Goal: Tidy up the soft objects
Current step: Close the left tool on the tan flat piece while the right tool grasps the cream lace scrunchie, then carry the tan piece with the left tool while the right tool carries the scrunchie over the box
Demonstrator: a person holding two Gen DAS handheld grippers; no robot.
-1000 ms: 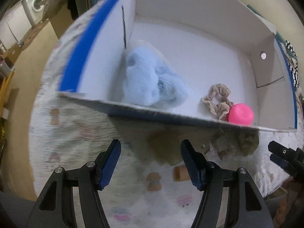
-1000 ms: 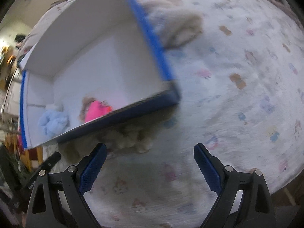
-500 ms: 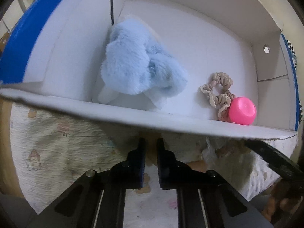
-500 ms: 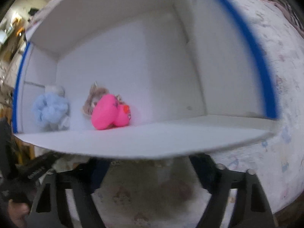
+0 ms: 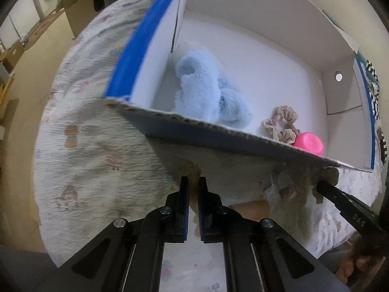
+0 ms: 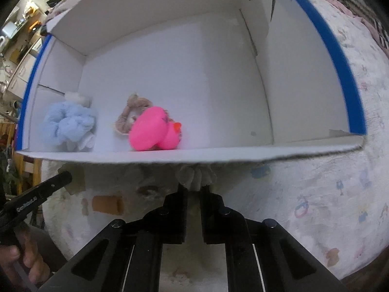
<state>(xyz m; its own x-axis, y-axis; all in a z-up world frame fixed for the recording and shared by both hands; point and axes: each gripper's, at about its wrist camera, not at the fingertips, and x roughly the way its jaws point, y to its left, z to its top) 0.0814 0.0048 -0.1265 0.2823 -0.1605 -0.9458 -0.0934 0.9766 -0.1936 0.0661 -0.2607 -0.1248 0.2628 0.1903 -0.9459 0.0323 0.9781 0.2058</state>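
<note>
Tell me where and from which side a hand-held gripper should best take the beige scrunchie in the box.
Probably the scrunchie is best taken on its ruffled loop at the far, free side, coming from above through the open top of the box. It lies flat on the floor, and the pink duck crowds its near end, beside the front wall.

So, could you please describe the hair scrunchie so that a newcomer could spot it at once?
Look inside the white box with blue edges. On its floor, the scrunchie lies between the fluffy blue plush and the pink duck, touching the duck. It alone is a beige ruffled fabric ring.
</note>
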